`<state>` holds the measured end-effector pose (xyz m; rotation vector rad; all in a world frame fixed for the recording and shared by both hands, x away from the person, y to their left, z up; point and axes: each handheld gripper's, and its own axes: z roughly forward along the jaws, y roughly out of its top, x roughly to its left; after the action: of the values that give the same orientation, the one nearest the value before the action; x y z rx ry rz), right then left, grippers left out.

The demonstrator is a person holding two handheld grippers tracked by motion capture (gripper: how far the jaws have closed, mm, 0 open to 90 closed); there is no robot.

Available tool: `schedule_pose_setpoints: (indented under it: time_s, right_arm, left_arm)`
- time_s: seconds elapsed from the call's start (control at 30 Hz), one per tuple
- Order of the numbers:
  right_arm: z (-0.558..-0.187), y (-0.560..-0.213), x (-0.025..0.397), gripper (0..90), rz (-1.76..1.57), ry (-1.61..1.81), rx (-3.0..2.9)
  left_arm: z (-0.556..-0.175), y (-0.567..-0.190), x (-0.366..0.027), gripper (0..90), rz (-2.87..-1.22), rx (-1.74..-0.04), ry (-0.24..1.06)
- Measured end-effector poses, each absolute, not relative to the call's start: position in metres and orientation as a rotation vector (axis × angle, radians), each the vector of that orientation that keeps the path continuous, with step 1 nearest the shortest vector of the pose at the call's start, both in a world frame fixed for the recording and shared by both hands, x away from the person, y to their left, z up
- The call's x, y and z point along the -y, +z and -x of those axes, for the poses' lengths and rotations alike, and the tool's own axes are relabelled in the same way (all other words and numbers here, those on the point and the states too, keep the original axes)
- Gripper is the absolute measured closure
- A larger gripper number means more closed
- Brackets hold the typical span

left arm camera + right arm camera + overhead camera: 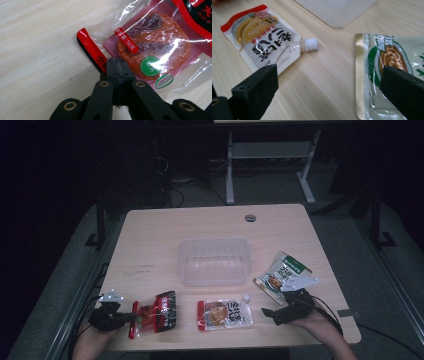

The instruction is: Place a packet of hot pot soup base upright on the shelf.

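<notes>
The counter is a pale wood-grain slab with rounded corners and a small round grommet near its far edge. At its middle stands one clear plastic tray, rectangular with softly rounded corners and ribbed walls, nothing in it.

Three flat food packets lie on the counter, one of each kind. Near the front left corner is the red packet, a glossy, crinkled clear film pouch with red and black borders; through the film shows a reddish-orange piece of food, and the film carries a small red label, a round green sticker and a green oval mark. The left tool is clenched on the sealed red edge of this packet, its two black jaws pressed together over the film, as the left gripper view shows. The packet rests flat on the wood, just beside the front edge.

At the middle of the front edge lies the spouted pouch, clear and grey with a red top strip, dark lettering and a white screw cap at one corner.

Toward the right edge lies the green packet, a shiny pouch with a gold sealed border and a picture of brown food on green and white. The right tool hovers near the front right corner between these two pouches, its jaws spread wide and gripping nothing; in the right gripper view bare wood lies between the blocky matte jaws.
</notes>
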<state>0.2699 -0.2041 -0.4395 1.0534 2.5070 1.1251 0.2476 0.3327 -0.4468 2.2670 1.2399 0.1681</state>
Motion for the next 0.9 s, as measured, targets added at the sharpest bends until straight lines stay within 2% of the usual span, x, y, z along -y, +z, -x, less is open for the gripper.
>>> schedule_pose_setpoints:
  time_s: [0.27,0.8,0.87,0.9]
  right_arm:
    - [-0.272,-0.434,0.186,1.7,-1.025,1.182,-2.536]
    - [-0.281,-0.426,0.114,2.1,-0.882,1.291,-2.675]
    - [-0.283,-0.425,0.105,12.4,-0.854,1.324,-2.698]
    - [-0.284,-0.424,0.1,14.3,-0.841,1.358,-2.723]
  left_arm:
    - [-0.248,-0.447,-0.329,89.8,-2.274,-1.229,0.166]
    - [-0.247,-0.447,-0.328,89.9,-2.269,-1.239,0.171]
    - [-0.247,-0.447,-0.329,89.9,-2.27,-1.235,0.168]
    - [-0.247,-0.447,-0.329,89.9,-2.266,-1.236,0.168]
